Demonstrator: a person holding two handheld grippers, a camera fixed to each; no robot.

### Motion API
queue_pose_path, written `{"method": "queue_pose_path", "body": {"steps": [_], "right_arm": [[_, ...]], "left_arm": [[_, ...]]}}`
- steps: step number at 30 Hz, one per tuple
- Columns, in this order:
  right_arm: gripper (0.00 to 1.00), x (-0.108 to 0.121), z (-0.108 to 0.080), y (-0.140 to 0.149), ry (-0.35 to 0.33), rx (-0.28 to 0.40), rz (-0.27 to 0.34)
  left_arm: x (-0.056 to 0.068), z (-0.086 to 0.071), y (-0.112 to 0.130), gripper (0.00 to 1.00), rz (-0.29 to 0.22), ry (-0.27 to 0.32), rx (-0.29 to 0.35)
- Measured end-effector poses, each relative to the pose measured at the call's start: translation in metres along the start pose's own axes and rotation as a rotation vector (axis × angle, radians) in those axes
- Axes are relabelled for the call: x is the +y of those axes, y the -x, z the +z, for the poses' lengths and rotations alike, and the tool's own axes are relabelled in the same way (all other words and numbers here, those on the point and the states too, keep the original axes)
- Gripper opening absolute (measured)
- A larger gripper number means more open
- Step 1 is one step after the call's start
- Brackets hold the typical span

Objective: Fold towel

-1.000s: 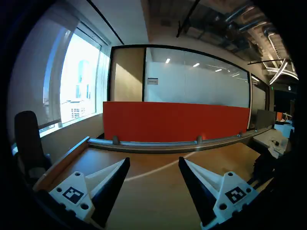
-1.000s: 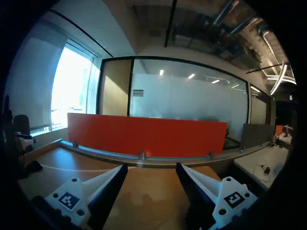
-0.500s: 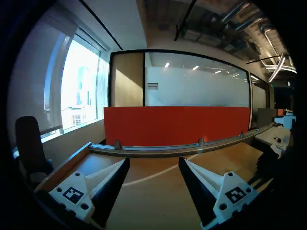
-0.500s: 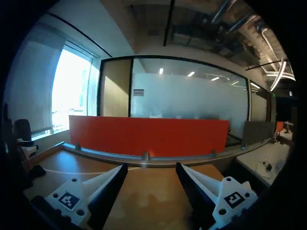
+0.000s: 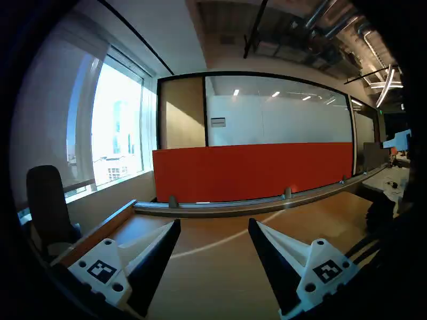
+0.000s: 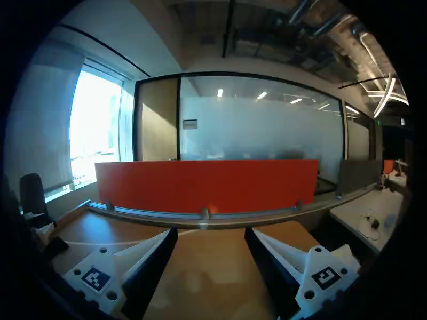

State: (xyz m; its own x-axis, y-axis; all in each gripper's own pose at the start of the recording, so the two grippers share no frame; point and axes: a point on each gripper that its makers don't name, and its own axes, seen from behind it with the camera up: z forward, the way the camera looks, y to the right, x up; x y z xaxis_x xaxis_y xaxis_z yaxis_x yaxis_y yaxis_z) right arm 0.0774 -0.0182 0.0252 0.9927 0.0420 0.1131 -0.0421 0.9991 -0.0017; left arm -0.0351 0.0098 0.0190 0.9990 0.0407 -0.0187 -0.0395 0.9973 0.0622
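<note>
Left tool [image 5: 213, 221] released, jaws spread wide, nothing between them; right tool [image 6: 210, 230] likewise released and empty; both held level over the wooden desk [image 5: 213, 277], facing the orange partition [image 5: 251, 170]. Which way the towel lies, its long axis, and which tool is nearer cannot be told; folding judged not yet begun. Count: two tools, one desk, one partition.

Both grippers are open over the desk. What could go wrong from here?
1. The left gripper and right gripper both look level toward the orange divider, with little of the desk beneath them in sight. Lowering now would probably be half blind.
2. The metal rail along the desk's far edge lies straight ahead. A forward push could strike it.
</note>
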Motion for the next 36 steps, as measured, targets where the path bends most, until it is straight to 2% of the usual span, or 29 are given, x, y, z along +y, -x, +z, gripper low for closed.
{"method": "queue_pose_path", "body": {"steps": [8,17,23,36], "right_arm": [[0.97,-0.006,-0.001,0.005,0.014,0.001,0.023],[0.97,-0.015,0.004,0.021,0.016,0.02,0.008],[0.97,-0.018,0.005,0.035,0.017,0.028,0.015],[0.97,-0.017,0.002,0.055,0.031,0.048,-0.004]], "left_arm": [[-0.002,-0.006,0.024,0.94,0.009,0.011,0.016],[-0.003,-0.004,0.069,0.94,-0.027,0.024,0.028],[-0.002,-0.003,0.097,0.94,-0.025,0.029,0.035],[-0.002,-0.001,0.133,0.94,-0.042,0.033,0.066]]}}
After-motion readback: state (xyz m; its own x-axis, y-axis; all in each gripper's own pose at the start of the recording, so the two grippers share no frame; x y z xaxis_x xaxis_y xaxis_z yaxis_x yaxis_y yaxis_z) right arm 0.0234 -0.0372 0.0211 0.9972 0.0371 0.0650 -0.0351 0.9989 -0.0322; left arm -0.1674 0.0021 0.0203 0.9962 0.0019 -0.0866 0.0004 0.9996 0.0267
